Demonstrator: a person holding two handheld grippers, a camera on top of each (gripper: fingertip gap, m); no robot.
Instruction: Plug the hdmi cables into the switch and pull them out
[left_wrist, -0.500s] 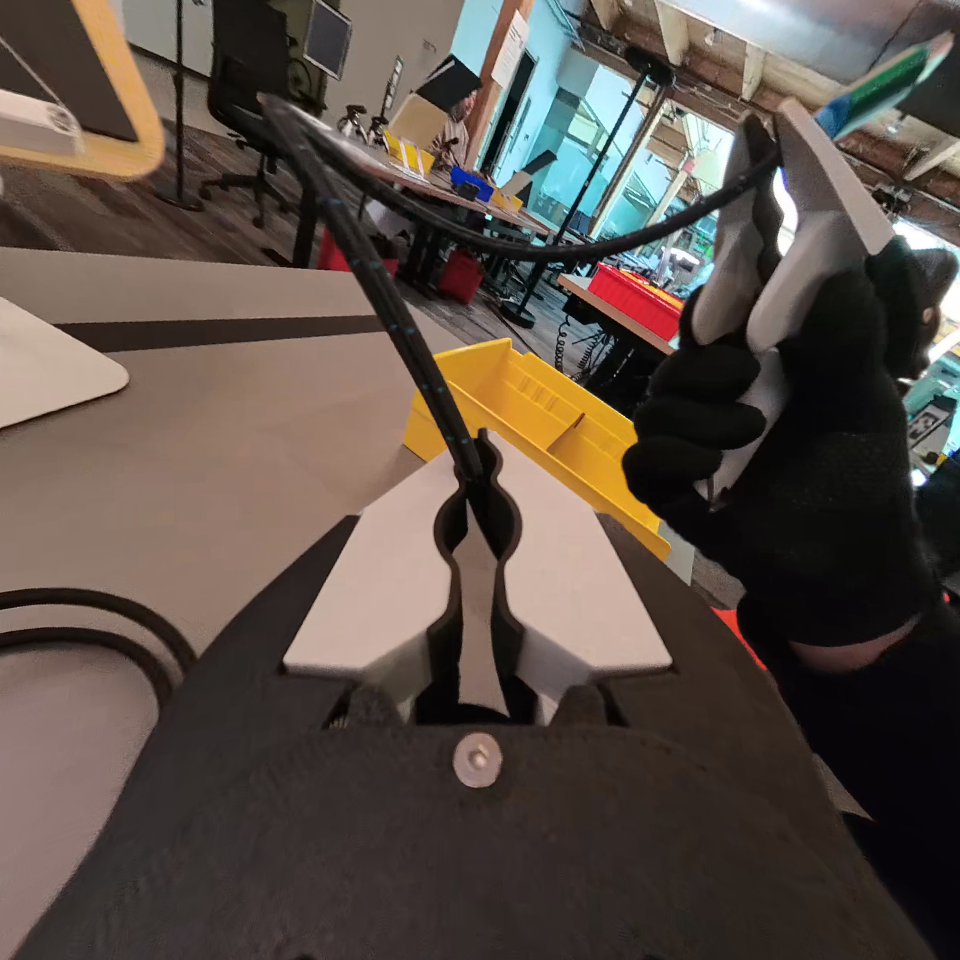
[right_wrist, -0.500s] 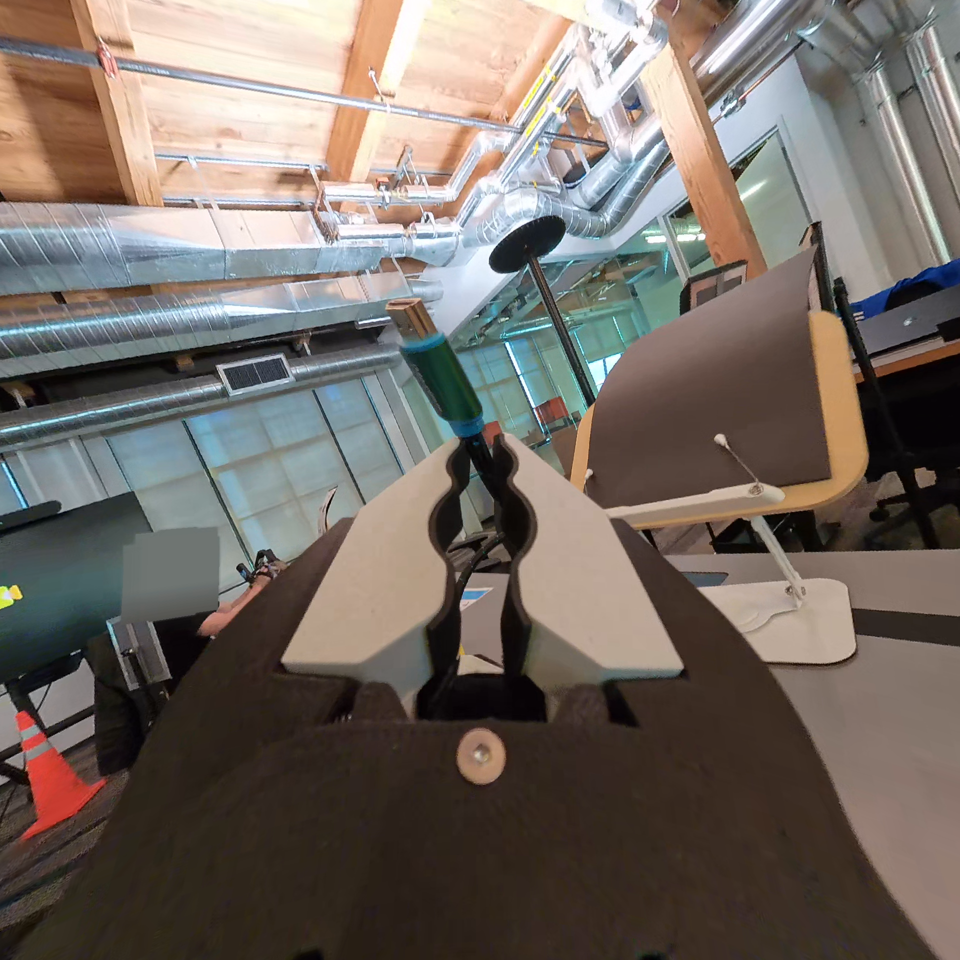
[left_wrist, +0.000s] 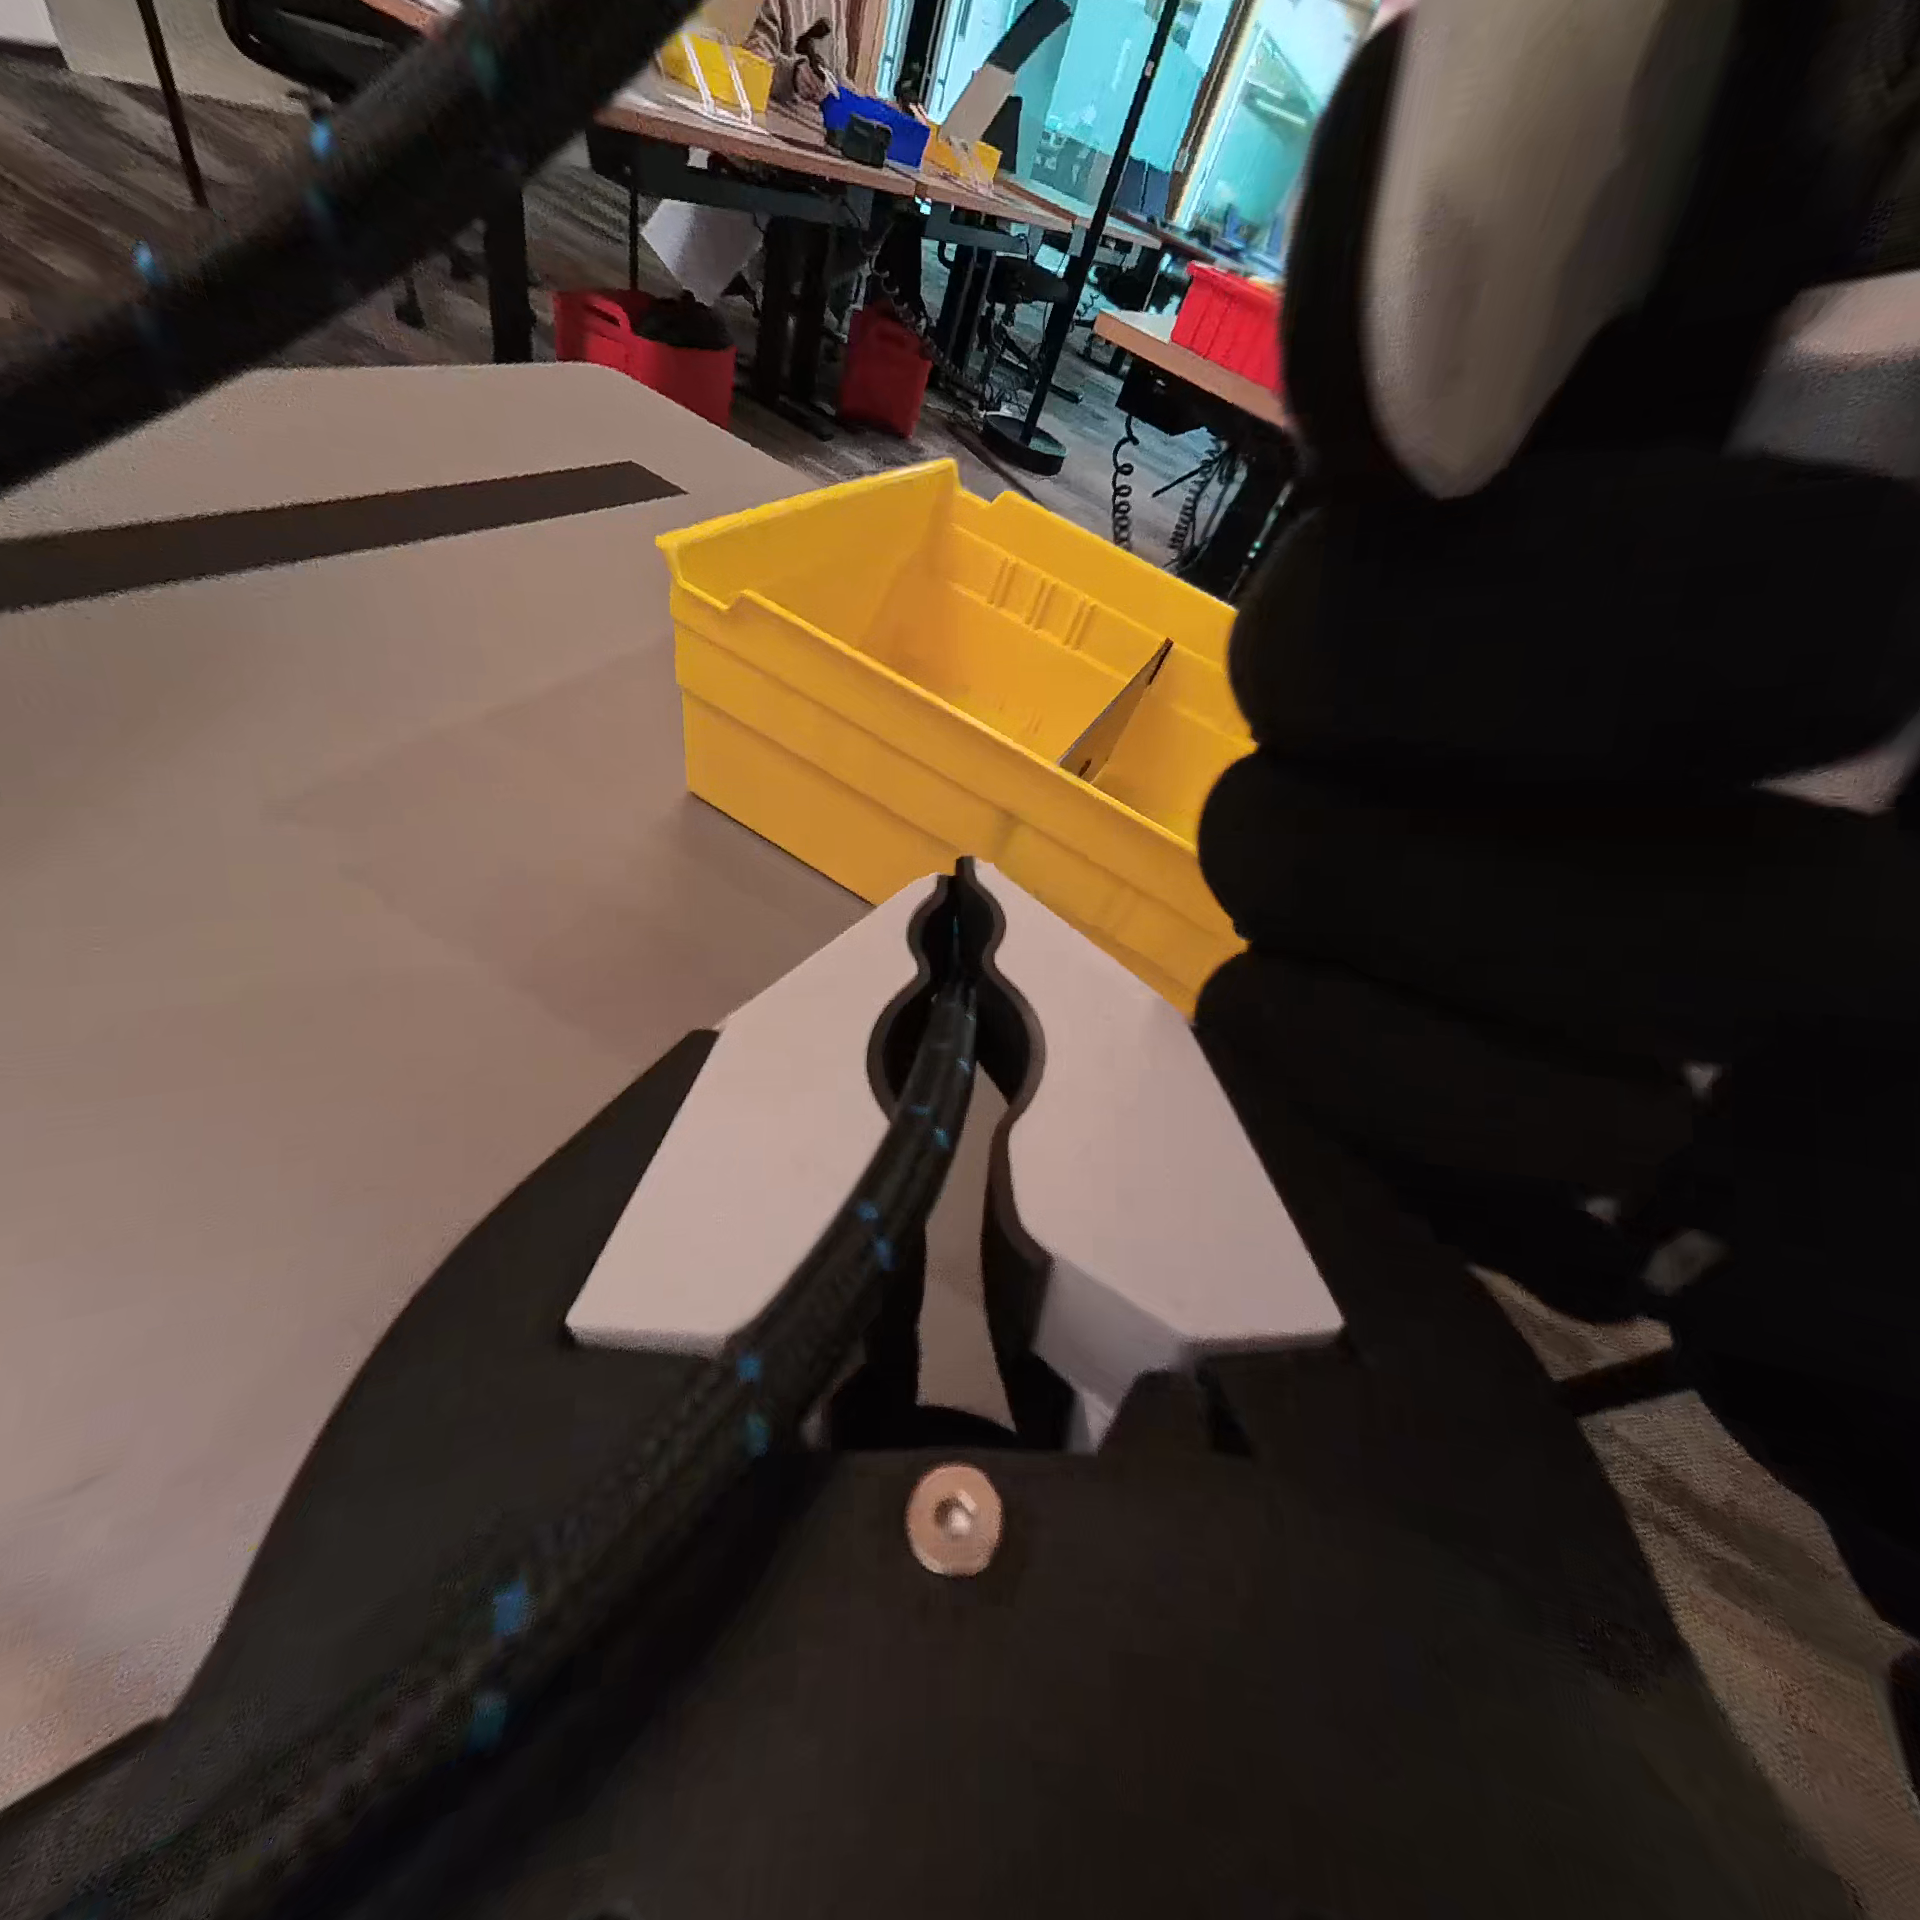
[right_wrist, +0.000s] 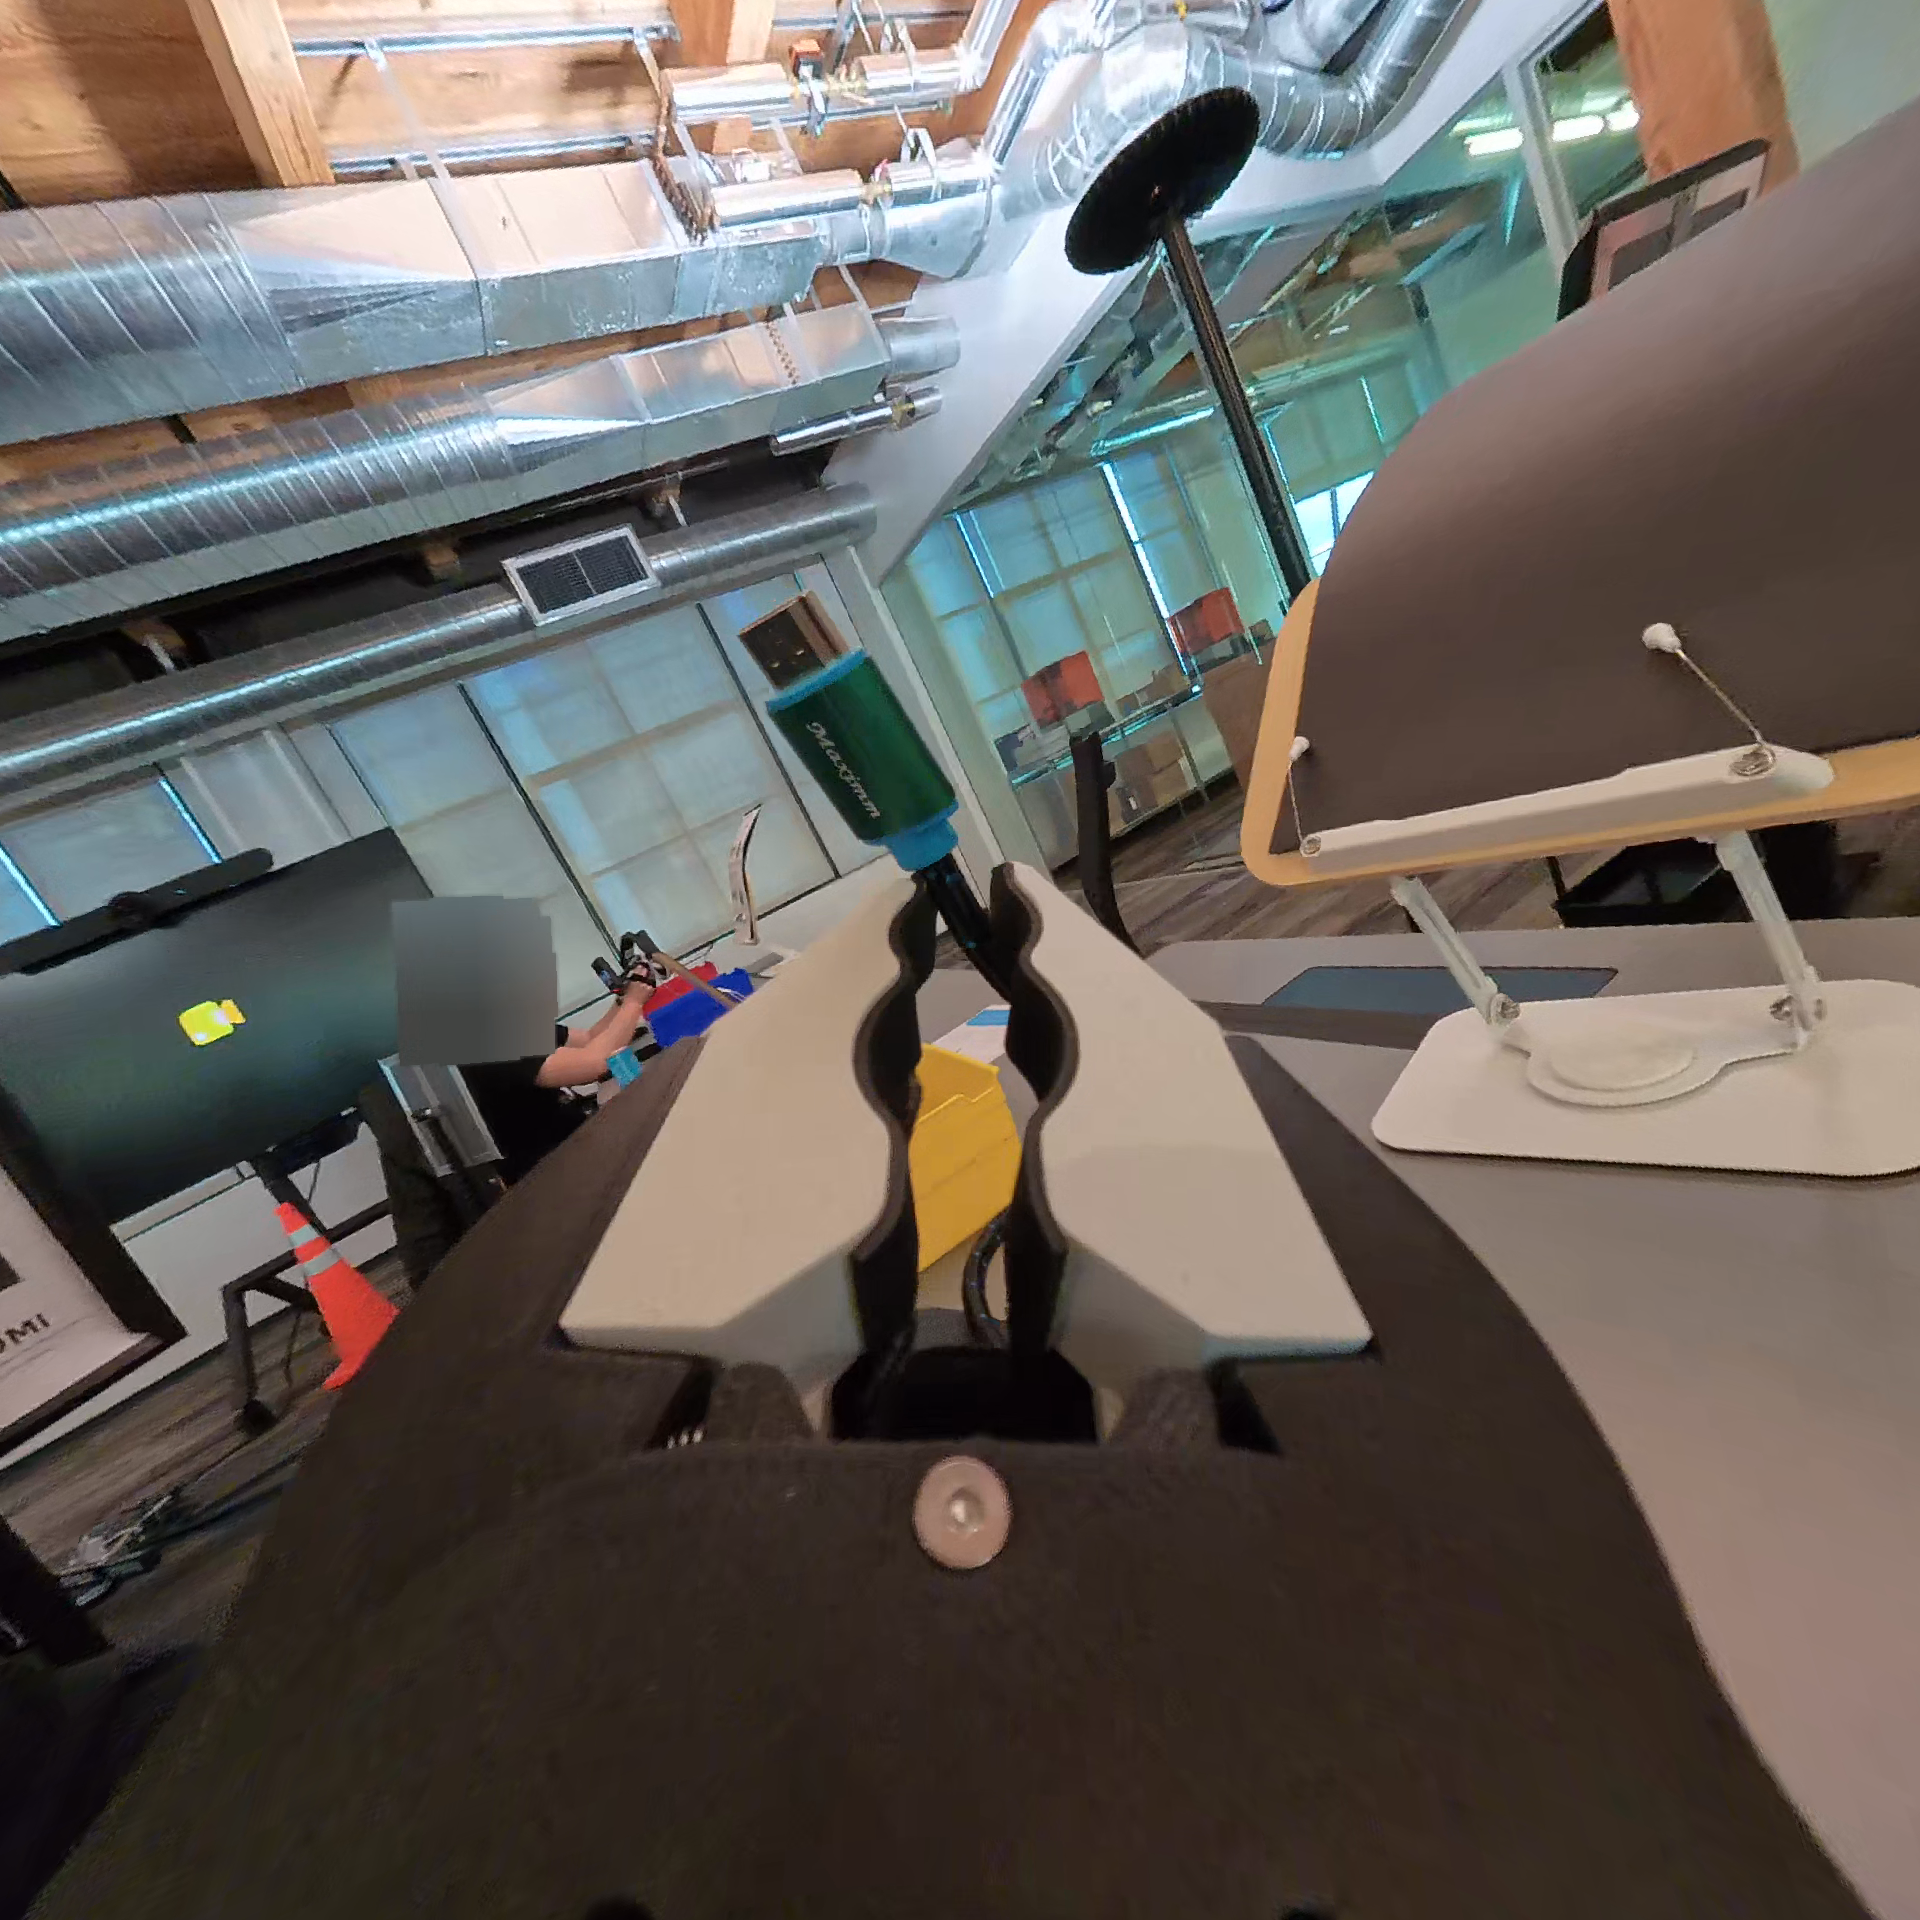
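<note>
Left gripper (left_wrist: 961, 883) jaws pinched tight on braided black HDMI cable (left_wrist: 940, 1070), yellow bin (left_wrist: 831, 727) just beyond on grey table (left_wrist: 312, 883), right gripper (right_wrist: 961, 894) jaws parted (cable loose between), green HDMI plug (right_wrist: 857, 758) raised above fingertips, gloved hand (left_wrist: 1507, 883) close alongside.

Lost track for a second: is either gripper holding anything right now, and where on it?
The left gripper pinches the black cable mid-length. The right gripper is open; the cable below the green plug passes loosely between its fingers.
</note>
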